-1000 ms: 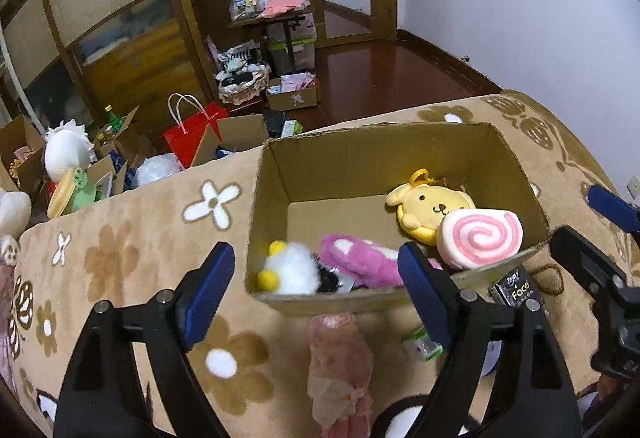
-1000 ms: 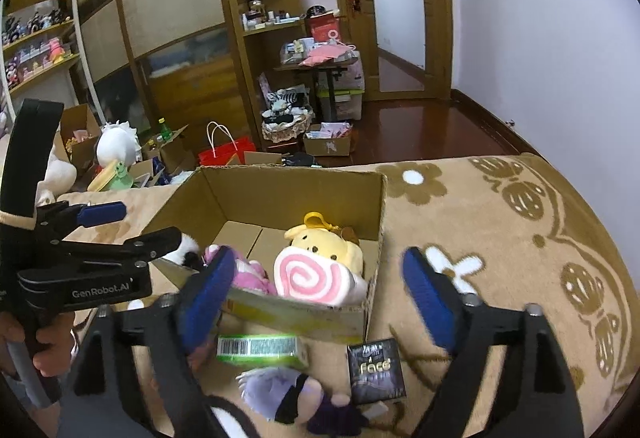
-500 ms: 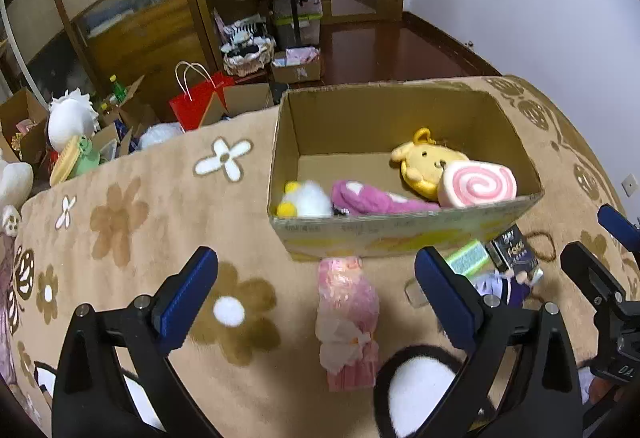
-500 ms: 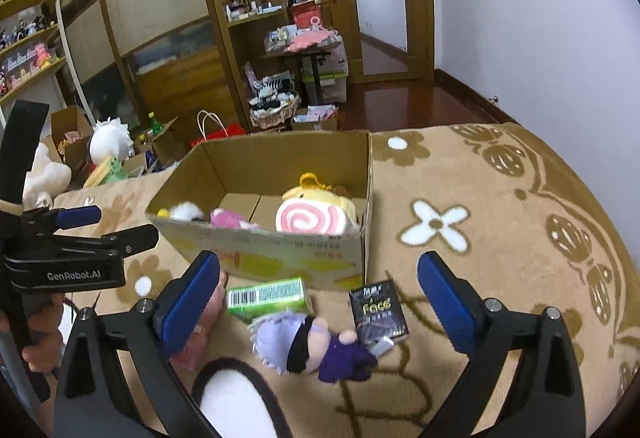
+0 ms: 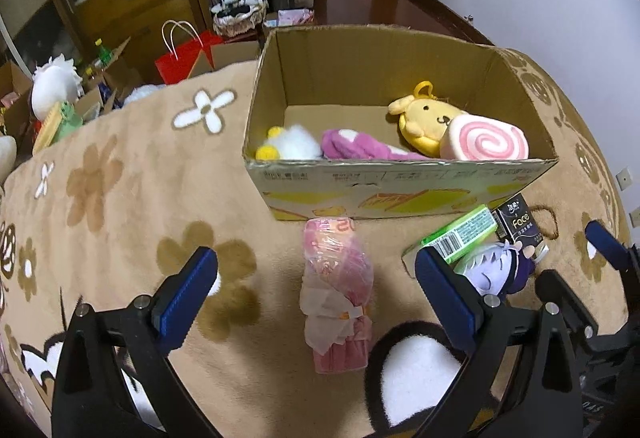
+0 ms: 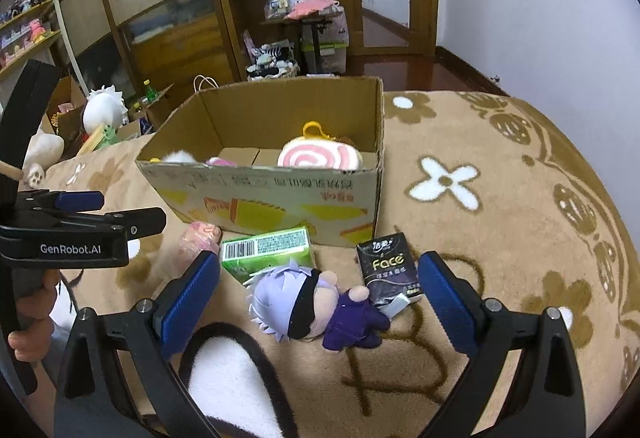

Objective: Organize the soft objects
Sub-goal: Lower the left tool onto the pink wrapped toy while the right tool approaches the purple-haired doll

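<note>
The black tissue pack (image 6: 390, 265) lying on the carpet just in front of the cardboard box shows the word "Face" in pale letters, with small Chinese characters above it too small to read; the same pack (image 5: 521, 224) shows "Face" in the left wrist view; the black body of the left gripper (image 6: 132, 220), seen from the right wrist camera, carries the white brand name "GenRobot.AI"; the green pack (image 6: 267, 252) bears a barcode and fine print that cannot be read; the cardboard box (image 6: 280, 198) has a row of upside-down Chinese print and a small red mark on its front wall, not legible.
</note>
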